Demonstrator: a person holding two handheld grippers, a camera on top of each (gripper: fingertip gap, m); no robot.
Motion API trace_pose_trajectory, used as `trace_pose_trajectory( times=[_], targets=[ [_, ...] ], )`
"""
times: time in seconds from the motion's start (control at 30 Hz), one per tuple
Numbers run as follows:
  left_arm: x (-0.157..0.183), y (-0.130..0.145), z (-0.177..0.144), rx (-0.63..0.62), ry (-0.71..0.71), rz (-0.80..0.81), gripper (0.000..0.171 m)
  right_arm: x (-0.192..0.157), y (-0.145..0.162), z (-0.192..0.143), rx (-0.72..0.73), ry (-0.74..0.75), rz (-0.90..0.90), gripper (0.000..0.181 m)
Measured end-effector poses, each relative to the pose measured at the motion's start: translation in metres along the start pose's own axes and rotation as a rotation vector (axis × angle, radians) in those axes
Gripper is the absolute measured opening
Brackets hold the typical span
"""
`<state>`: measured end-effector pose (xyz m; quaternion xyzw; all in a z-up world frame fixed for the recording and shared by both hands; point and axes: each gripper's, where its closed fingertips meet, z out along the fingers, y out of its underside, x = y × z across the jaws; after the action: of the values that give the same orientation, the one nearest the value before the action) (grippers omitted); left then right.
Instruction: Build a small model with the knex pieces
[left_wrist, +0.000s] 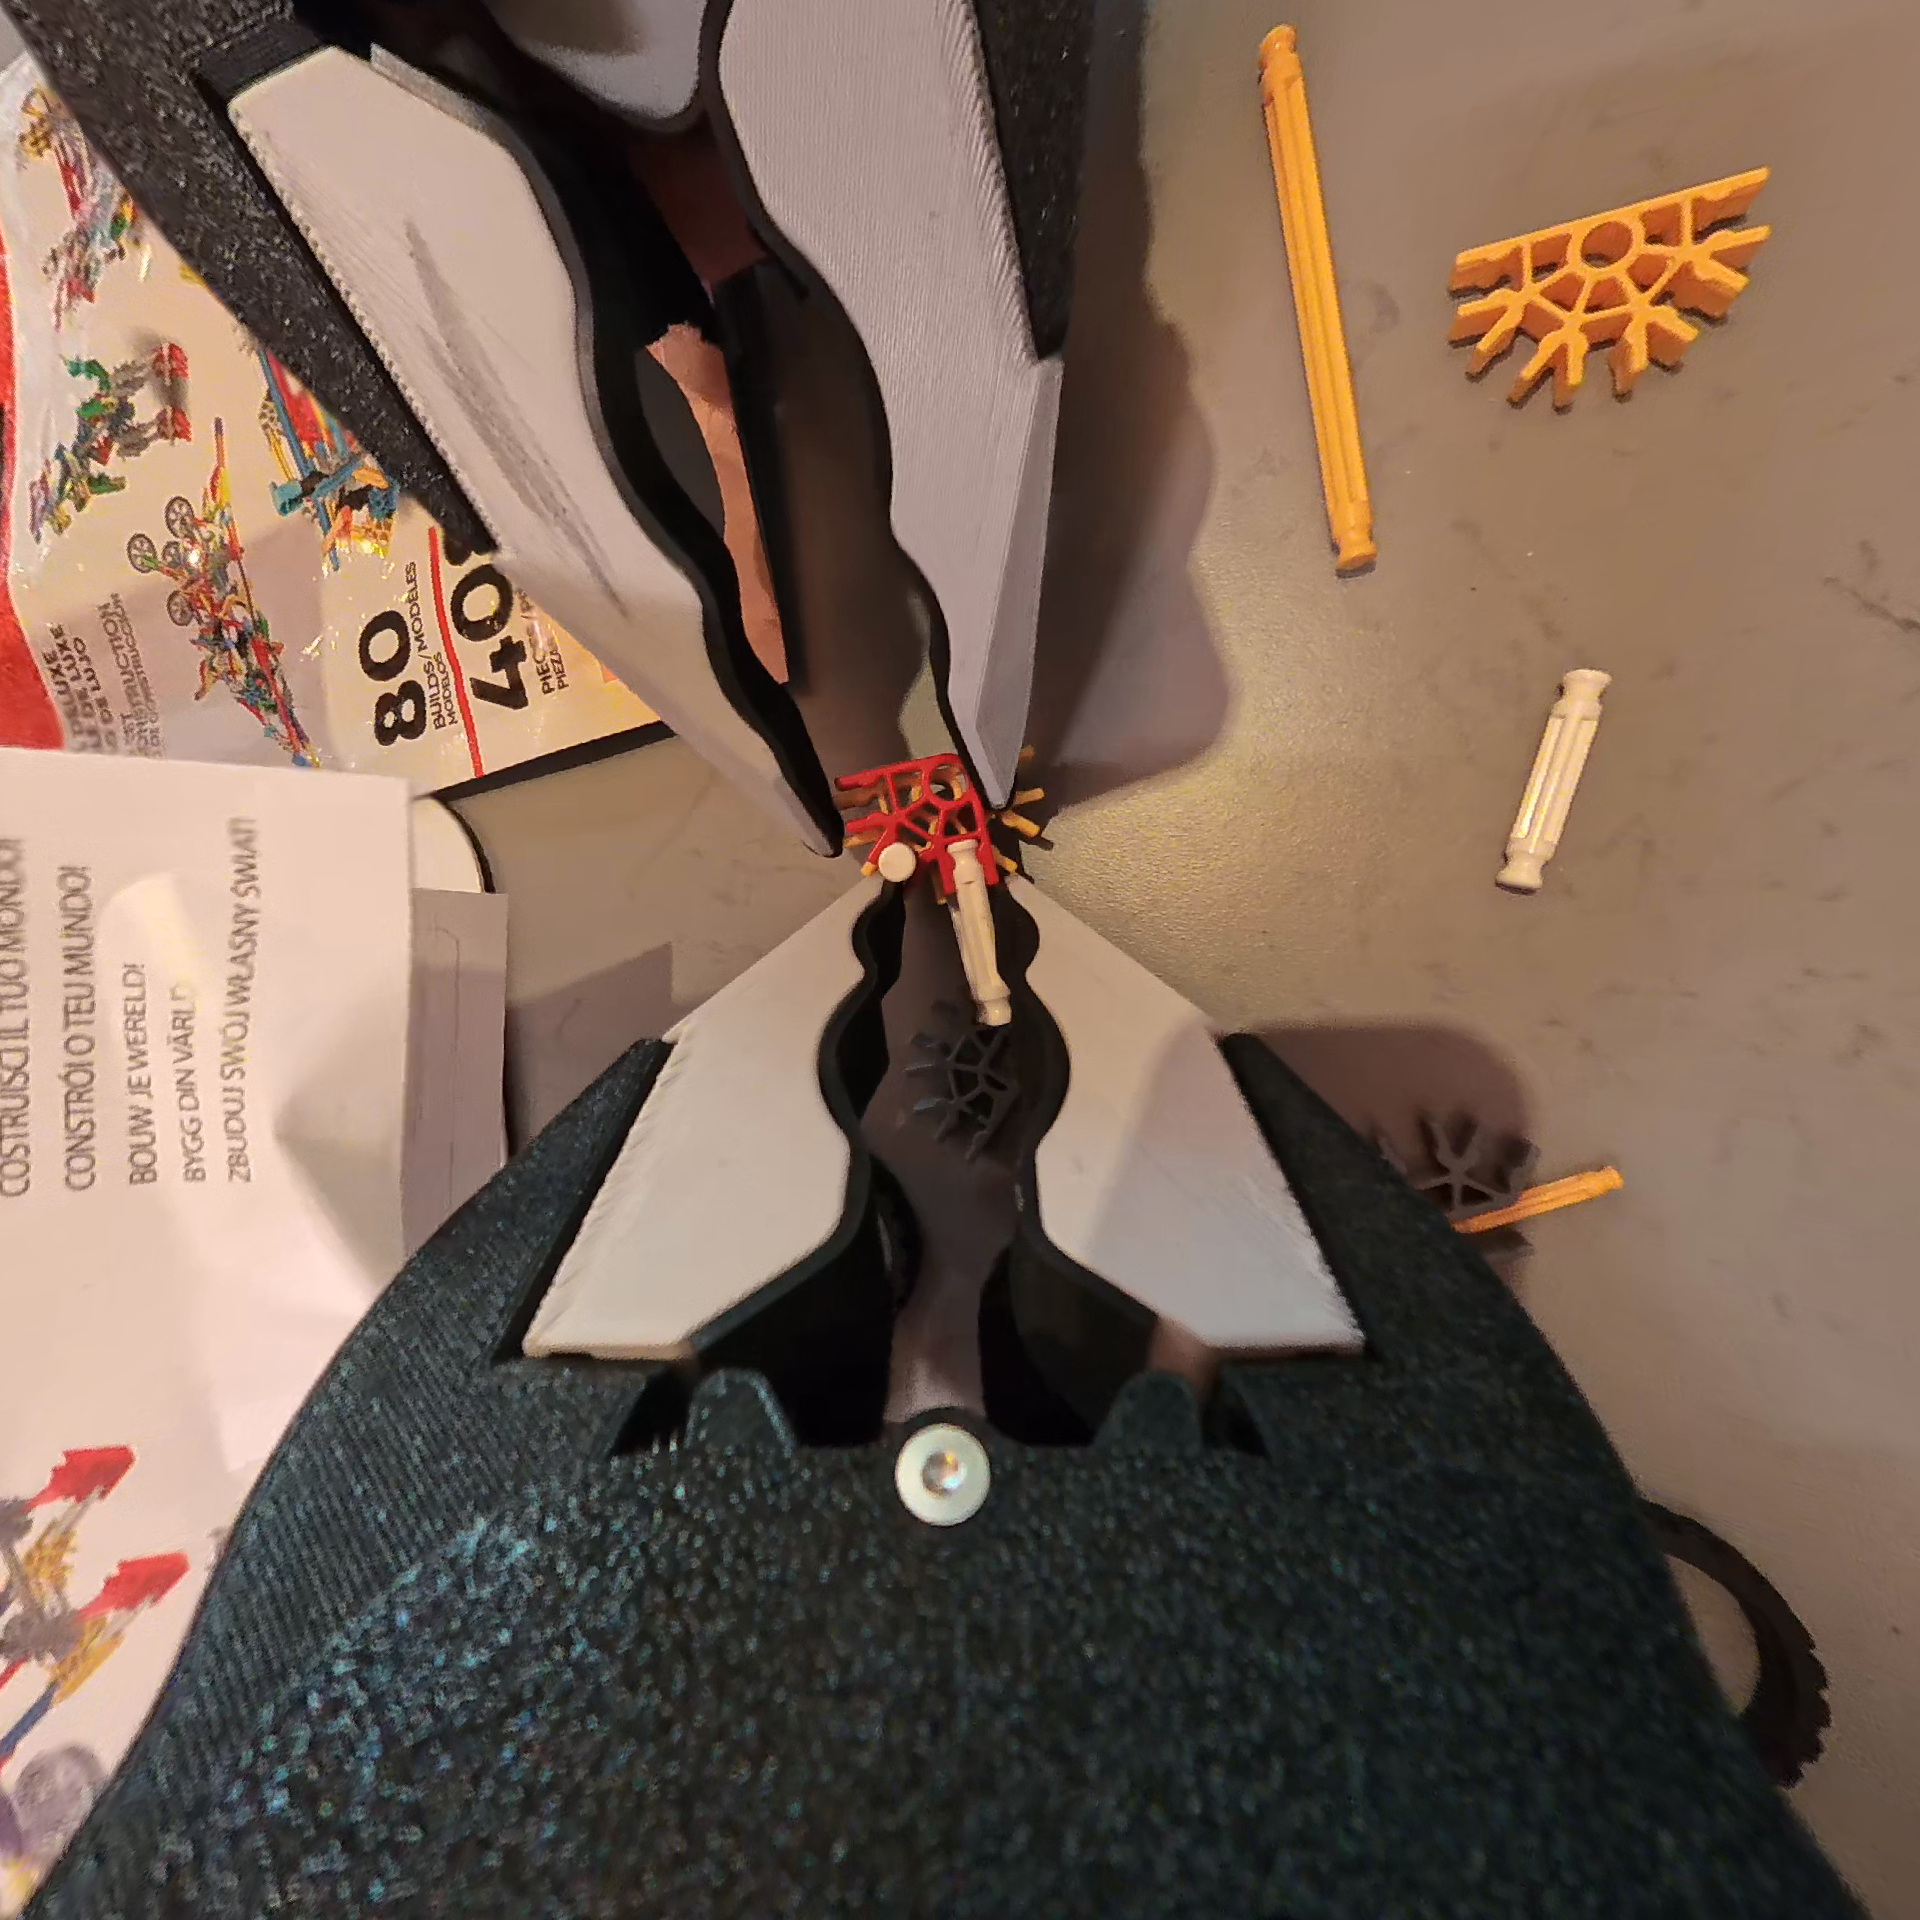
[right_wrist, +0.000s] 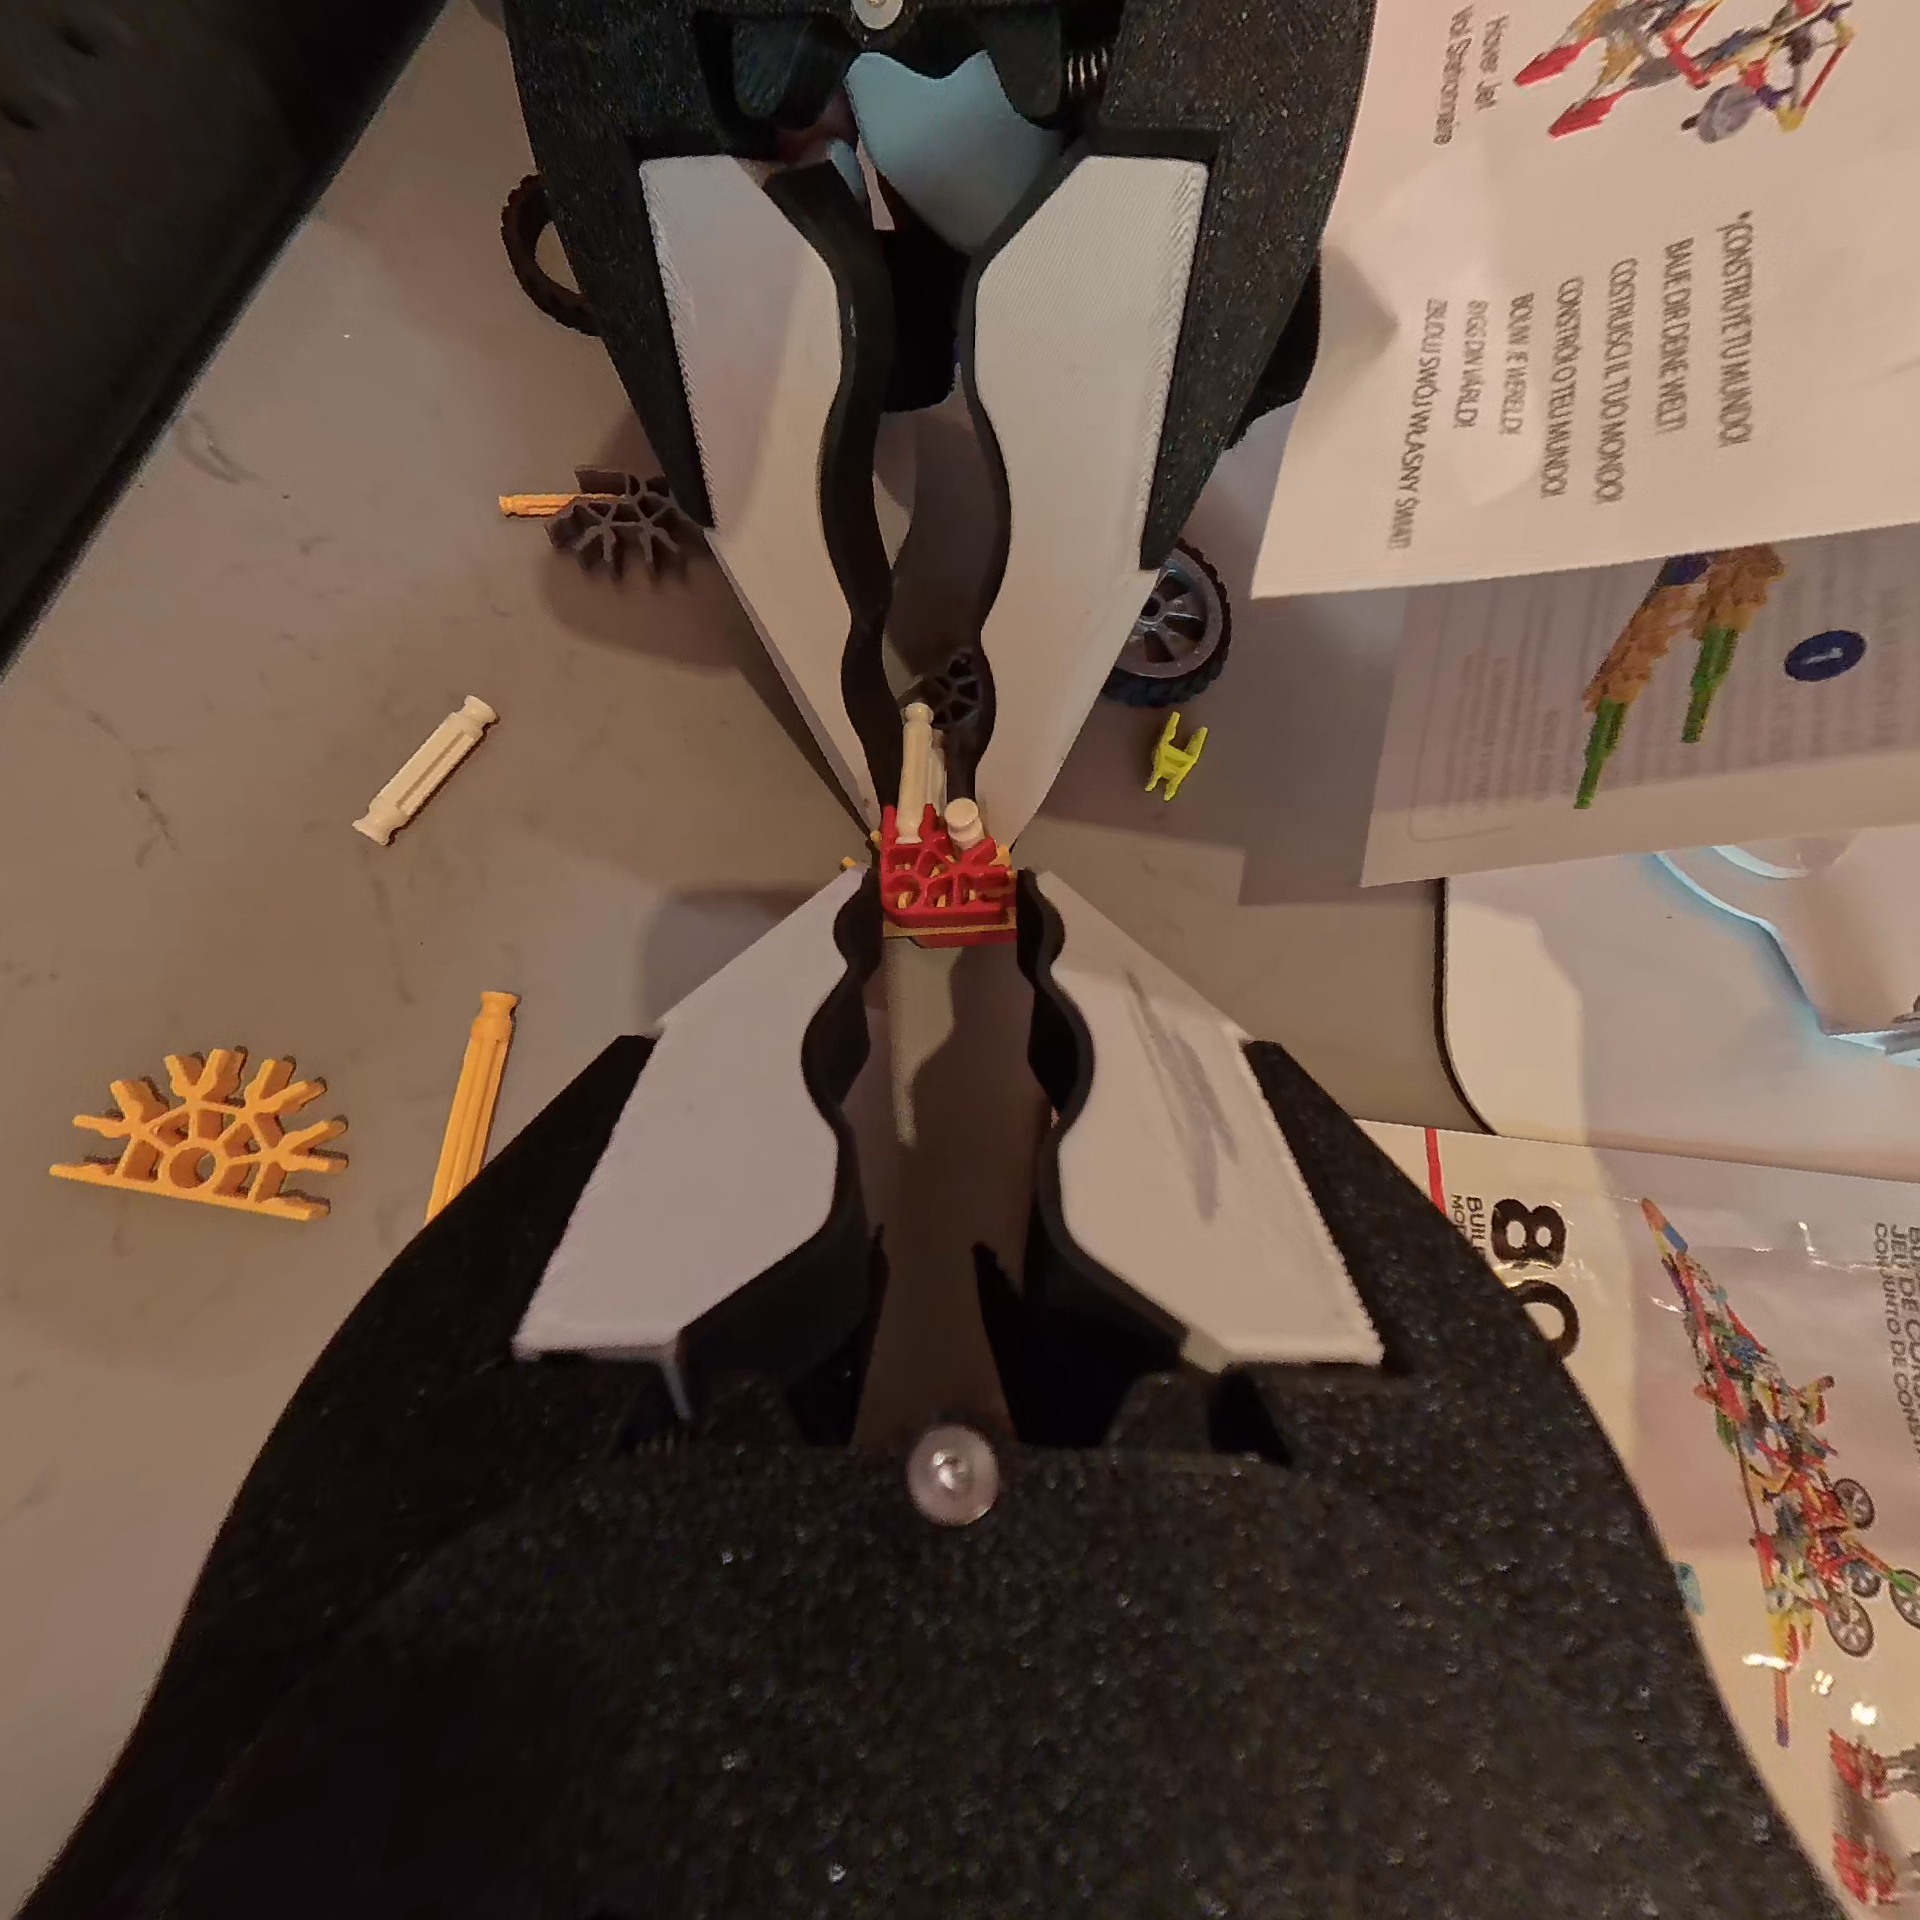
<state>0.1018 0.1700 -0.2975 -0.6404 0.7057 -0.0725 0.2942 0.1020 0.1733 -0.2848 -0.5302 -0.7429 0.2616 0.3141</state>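
Note:
My two grippers meet tip to tip over a grey table. My right gripper (right_wrist: 945, 881) is shut on a small red connector (right_wrist: 940, 878) stacked on a yellow connector (right_wrist: 951, 932). It comes in from the top of the left wrist view (left_wrist: 916, 826). Two short white rods (left_wrist: 977, 940) stick out of the red connector (left_wrist: 914, 821) toward my left gripper (left_wrist: 948, 896). Its jaws stand about the connector's width apart, around the rods without pinching them, and its tips sit right at the connector's edge.
Loose on the table: a yellow half-round connector (left_wrist: 1605, 286), a long yellow rod (left_wrist: 1314, 301), a white rod (left_wrist: 1553, 779), grey connectors (left_wrist: 1465, 1169), a wheel (right_wrist: 1179, 629) and a lime clip (right_wrist: 1174, 758). Instruction sheets (left_wrist: 208, 987) and the kit box (left_wrist: 312, 468) lie beside them. My two grippers' fingertips are within a few centimetres of each other. Left tips and right tips are each some 5 cm from the lime clip (right_wrist: 1174, 758).

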Motion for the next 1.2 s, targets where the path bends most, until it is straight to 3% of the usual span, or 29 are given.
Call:
trace_pose_trajectory(
  times=[0.67, 0.8, 0.87, 1.1, 1.2],
  targets=[
    [0.0012, 0.0008, -0.0011, -0.018, 0.01, 0.012, 0.015, -0.0055, 0.0024, -0.0025, 0.044, -0.05, 0.056, 0.026],
    [-0.0002, 0.0013, -0.0012, -0.004, -0.016, -0.022, 0.015, -0.0048, 0.0031, -0.0027, 0.047, -0.044, 0.057, 0.026],
    [0.0007, 0.0049, -0.0007, -0.008, -0.018, -0.038, 0.007, -0.0024, 0.0042, -0.0033, 0.048, -0.035, 0.066, 0.025],
    [-0.0051, 0.0038, -0.0004, 0.001, -0.105, -0.064, 0.018, -0.0023, 0.0053, -0.0038, 0.045, -0.032, 0.063, 0.024],
    [-0.0023, 0.0033, 0.0001, 0.015, -0.098, -0.057, 0.011, -0.002, 0.005, -0.0031, 0.043, -0.028, 0.061, 0.024]
  ],
)
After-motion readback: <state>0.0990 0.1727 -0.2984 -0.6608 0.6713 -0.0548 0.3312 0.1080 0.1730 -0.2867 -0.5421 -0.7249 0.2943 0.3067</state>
